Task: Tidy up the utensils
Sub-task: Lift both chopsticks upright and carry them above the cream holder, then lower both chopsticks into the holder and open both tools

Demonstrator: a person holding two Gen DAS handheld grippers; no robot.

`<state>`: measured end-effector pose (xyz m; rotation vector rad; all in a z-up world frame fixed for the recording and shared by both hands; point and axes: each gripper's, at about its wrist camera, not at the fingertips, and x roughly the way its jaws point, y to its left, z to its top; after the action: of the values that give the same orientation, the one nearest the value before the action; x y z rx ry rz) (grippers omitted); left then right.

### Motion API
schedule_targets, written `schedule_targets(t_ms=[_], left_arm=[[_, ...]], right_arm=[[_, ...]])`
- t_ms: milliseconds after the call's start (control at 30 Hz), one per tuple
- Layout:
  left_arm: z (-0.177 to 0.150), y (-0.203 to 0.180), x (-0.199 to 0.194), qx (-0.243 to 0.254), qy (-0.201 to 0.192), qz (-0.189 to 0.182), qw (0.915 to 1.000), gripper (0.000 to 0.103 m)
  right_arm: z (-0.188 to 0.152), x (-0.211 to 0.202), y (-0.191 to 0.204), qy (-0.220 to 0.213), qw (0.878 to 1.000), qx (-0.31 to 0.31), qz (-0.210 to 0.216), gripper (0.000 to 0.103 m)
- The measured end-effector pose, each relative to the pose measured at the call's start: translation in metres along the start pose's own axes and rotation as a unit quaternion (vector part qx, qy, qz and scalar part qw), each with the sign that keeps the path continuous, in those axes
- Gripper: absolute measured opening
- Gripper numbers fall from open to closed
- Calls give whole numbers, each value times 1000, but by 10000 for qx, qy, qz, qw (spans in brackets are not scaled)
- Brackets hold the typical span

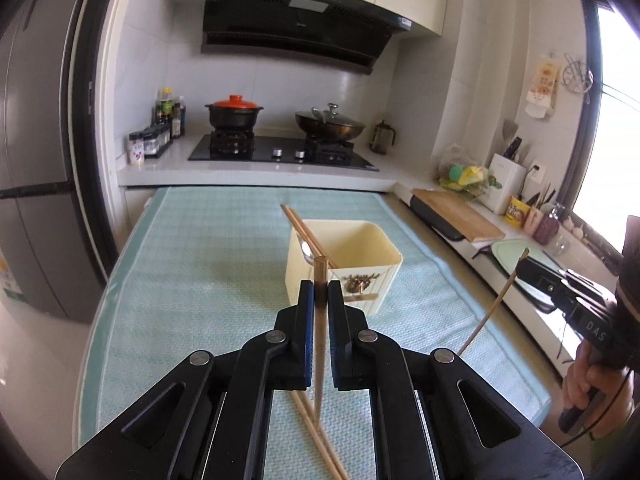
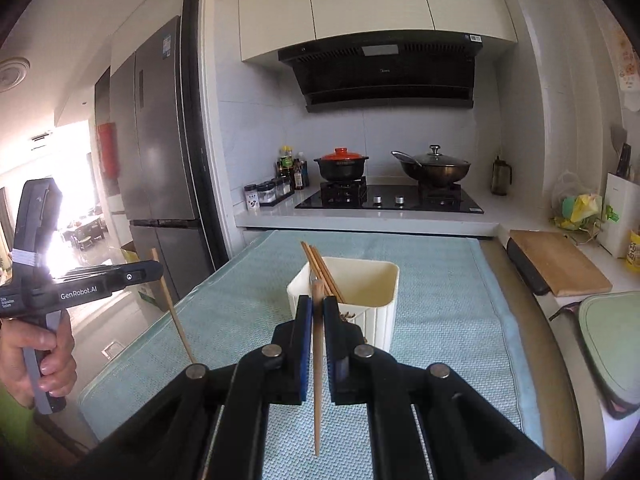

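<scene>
My left gripper is shut on a wooden chopstick that stands nearly upright between its pads, above the teal mat. My right gripper is shut on another chopstick, also upright. Just ahead of both stands a cream utensil holder, with a pair of chopsticks and a spoon leaning in it. Two more chopsticks lie on the mat under the left gripper. Each view shows the other gripper off to the side, in a person's hand.
Behind the mat is a hob with a red-lidded pot and a wok. To the right lie a wooden cutting board, a knife block and a green board. A fridge stands on the left.
</scene>
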<state>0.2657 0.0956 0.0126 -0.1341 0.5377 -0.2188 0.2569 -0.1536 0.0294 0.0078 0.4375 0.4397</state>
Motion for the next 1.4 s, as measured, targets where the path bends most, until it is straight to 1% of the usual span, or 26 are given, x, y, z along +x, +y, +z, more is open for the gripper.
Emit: schedule_targets(t_ms=[200, 300, 667, 967, 1100, 1233, 1400], left_arm=[[-1, -9, 1, 122, -36, 122, 9998, 5], [-1, -11, 4, 125, -1, 108, 9999, 5], [-5, -13, 9, 197, 72, 240, 9995, 5], [-6, -9, 8, 146, 94, 203, 9996, 5], [0, -9, 7, 107, 56, 119, 9999, 5], [16, -9, 5, 112, -41, -5, 9999, 5], [51, -8, 2, 143, -414, 9, 9990, 5]], right_arm=[[6, -4, -1, -94, 10000, 2, -10, 6], [4, -5, -1, -84, 10000, 6, -7, 6], [4, -4, 1, -55, 10000, -24, -8, 6], [4, -5, 0, -13, 10000, 49, 3, 6], [6, -6, 0, -50, 10000, 64, -11, 6], [14, -6, -2, -118, 9999, 34, -37, 6], [45, -4, -3, -347, 9993, -115, -80, 6]])
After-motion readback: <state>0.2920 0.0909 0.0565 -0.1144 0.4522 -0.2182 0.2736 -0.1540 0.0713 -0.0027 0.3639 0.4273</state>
